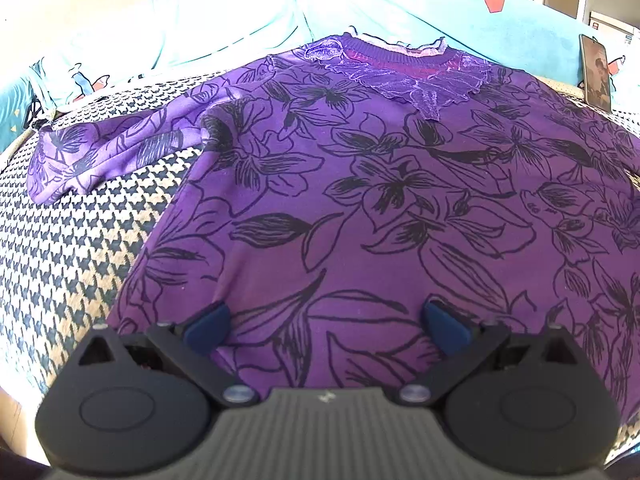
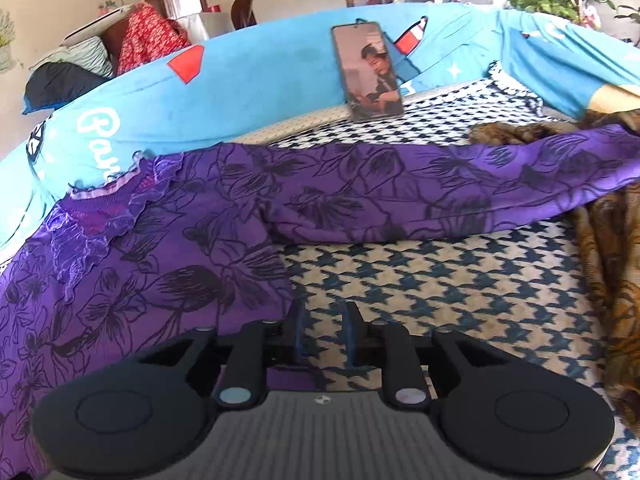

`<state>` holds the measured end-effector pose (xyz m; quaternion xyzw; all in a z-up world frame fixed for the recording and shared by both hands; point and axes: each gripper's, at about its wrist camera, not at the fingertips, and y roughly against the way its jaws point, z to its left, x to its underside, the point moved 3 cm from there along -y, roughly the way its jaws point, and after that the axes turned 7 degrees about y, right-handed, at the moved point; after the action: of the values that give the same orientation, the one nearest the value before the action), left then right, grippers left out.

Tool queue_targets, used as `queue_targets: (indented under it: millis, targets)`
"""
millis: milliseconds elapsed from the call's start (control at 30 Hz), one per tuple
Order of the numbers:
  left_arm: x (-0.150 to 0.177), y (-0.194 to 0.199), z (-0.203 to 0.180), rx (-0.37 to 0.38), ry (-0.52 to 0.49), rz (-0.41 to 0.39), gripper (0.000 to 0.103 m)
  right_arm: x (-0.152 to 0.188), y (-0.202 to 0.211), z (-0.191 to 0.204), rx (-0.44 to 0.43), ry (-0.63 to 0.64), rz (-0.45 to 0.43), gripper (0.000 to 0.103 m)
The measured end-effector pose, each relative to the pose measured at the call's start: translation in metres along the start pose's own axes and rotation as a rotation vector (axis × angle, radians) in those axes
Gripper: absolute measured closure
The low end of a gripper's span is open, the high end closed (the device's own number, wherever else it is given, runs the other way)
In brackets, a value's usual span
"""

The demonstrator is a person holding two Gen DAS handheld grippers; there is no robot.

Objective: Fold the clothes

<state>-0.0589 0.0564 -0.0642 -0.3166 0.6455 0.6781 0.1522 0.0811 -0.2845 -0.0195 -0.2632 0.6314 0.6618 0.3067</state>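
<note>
**Lying flat: purple top on the checked couch seat**

Spreading across the checked cover of the couch seat is a purple flowered top, front up, its lace collar toward the blue back cushions. One sleeve lies out to the left; the other sleeve stretches right, its end reaching a brown patterned cloth, where its cuff is cut off by the frame edge.

The left hand-held gripper hovers over the lower body of the top with its blue pads spread wide, holding nothing; whether they touch the fabric is unclear. The right hand-held gripper sits at the top's side edge, its fingers nearly together with a narrow gap, the left finger against the fabric edge; whether any cloth is pinched is hidden.

A phone leans upright against the cushions.
</note>
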Motion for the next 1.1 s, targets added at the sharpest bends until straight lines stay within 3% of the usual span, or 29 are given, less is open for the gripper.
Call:
queue_targets:
  millis: [200, 700, 900, 933, 1000, 1100]
  targets:
    - [0.004, 0.004, -0.001, -0.006, -0.006, 0.004, 0.000, 0.024, 0.031, -0.021, -0.063, -0.113, 0.010, 0.069]
    - [0.011, 0.013, 0.008, 0.002, 0.043, 0.048, 0.000, 0.098, 0.095, -0.038, 0.008, -0.190, 0.009, 0.057]
    - [0.014, 0.016, 0.009, -0.010, 0.048, 0.048, 0.000, 0.112, 0.101, -0.029, 0.021, -0.134, 0.008, 0.054]
    - [0.014, 0.016, 0.010, -0.011, 0.050, 0.047, 0.000, 0.113, 0.101, -0.026, 0.027, -0.116, 0.009, 0.056]
    - [0.015, 0.017, 0.011, -0.011, 0.053, 0.046, 0.000, 0.116, 0.101, -0.020, 0.045, -0.071, 0.007, 0.080]
    - [0.018, 0.019, 0.012, -0.015, 0.051, 0.045, 0.000, 0.119, 0.103, -0.014, 0.071, -0.020, -0.001, 0.092]
